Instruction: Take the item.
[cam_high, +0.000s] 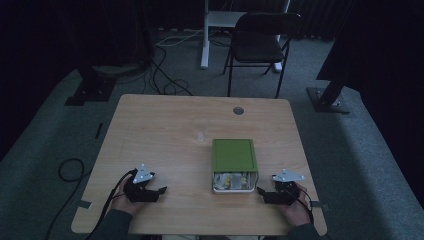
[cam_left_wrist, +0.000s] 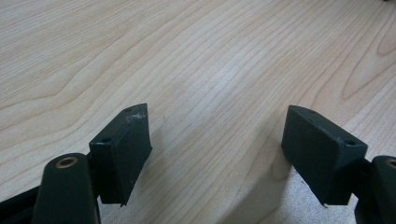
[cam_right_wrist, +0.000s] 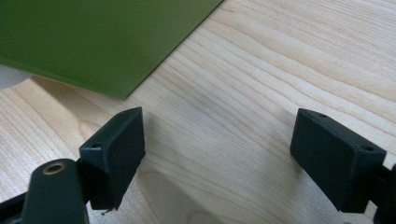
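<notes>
A green-lidded white box (cam_high: 234, 164) sits on the wooden table (cam_high: 165, 125), right of centre; its lid is slid back and small pale and yellow items show at its near end. My left gripper (cam_high: 159, 191) rests near the front left, held in a hand, jaws open over bare wood (cam_left_wrist: 217, 135). My right gripper (cam_high: 261, 193) lies just right of the box's near corner, jaws open and empty (cam_right_wrist: 217, 140). In the right gripper view the green lid (cam_right_wrist: 93, 37) lies at upper left.
A small clear object (cam_high: 199, 136) stands on the table left of the box's far end. A round grommet (cam_high: 238, 110) sits near the far edge. A black chair (cam_high: 260, 42) and desk leg (cam_high: 204, 35) stand beyond the table. Cables (cam_high: 70, 172) lie on the floor.
</notes>
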